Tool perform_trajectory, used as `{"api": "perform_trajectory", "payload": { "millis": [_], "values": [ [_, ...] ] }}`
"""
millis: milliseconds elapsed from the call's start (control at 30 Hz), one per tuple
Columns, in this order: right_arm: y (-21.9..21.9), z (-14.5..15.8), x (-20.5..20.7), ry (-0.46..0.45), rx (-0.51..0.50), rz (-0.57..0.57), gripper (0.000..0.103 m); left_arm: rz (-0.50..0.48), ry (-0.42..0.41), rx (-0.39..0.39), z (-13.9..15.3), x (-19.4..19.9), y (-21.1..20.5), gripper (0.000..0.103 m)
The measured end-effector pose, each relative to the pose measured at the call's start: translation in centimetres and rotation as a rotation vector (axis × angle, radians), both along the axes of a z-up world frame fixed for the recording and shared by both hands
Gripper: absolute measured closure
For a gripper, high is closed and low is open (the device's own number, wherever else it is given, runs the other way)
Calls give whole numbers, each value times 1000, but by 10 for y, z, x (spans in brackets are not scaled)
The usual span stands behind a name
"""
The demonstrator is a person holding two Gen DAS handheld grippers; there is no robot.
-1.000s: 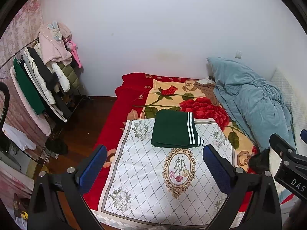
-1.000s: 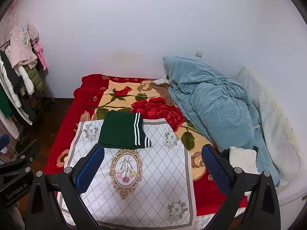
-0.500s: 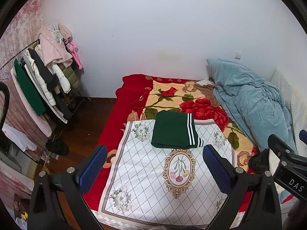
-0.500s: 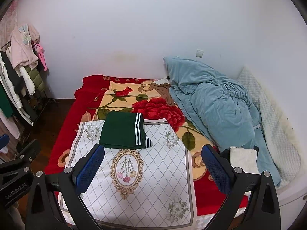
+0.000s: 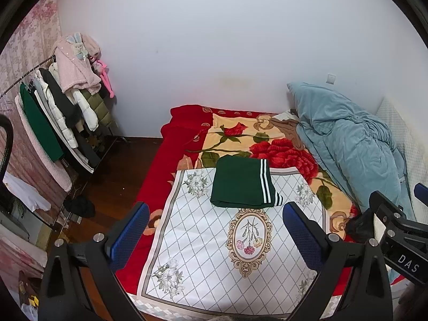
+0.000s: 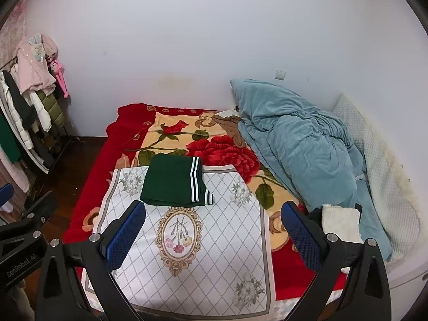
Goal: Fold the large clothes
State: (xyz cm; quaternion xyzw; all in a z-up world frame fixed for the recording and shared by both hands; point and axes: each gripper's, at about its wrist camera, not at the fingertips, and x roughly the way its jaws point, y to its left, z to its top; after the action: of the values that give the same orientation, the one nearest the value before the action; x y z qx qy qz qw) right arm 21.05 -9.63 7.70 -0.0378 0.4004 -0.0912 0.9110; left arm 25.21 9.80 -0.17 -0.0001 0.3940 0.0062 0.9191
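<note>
A: Item one, the task garment?
B: Green garment (image 5: 242,186), dark, white stripes along one edge. Folded into a compact rectangle, lying flat on the far end of the white patterned cloth (image 5: 214,240), its far edge reaching over onto the red floral blanket (image 5: 267,147). Also seen from the right wrist (image 6: 174,183).

A: Left gripper?
B: Left gripper (image 5: 214,232): jaws spread wide, blue pads, nothing between them. Held above the near end of the cloth, well apart from the garment.

A: Right gripper?
B: Right gripper (image 6: 211,234): likewise spread wide and empty, beside the left one, clear of the garment.

A: Other bedding?
B: Blue quilt (image 6: 299,144), bunched along the right side of the bed. A small white folded textile (image 6: 339,222) near its lower end.

A: Surroundings?
B: Clothes rack (image 5: 53,115) at left, hung with coats and a pink fleece, standing on a dark wooden floor (image 5: 115,176). Plain white wall (image 5: 214,40) behind.
</note>
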Motion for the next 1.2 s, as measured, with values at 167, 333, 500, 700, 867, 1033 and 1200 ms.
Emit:
{"api": "perform_trajectory", "payload": {
  "millis": [167,333,500,700,867,1033,1200],
  "values": [
    [3,-2,-5,-2,-2,-5,1,-1,0,0,1,-1,0,2],
    [3,-3,-6,-3,-2,-7,1,0,-2,0,1,-1,0,2],
    [4,-3,-9,-2,0,-9,1,1,0,-1,2,-1,1,2],
    [4,-3,-11,-2,-1,-10,1,3,0,-1,4,-1,1,2],
    [6,-3,-12,-4,-6,-13,1,2,-2,0,4,-2,1,2],
    [6,-3,-12,-5,-6,-11,1,2,-2,0,4,-2,2,2],
    [6,-3,-13,-5,-6,-11,1,3,0,-2,4,-2,2,2]
  ]
}}
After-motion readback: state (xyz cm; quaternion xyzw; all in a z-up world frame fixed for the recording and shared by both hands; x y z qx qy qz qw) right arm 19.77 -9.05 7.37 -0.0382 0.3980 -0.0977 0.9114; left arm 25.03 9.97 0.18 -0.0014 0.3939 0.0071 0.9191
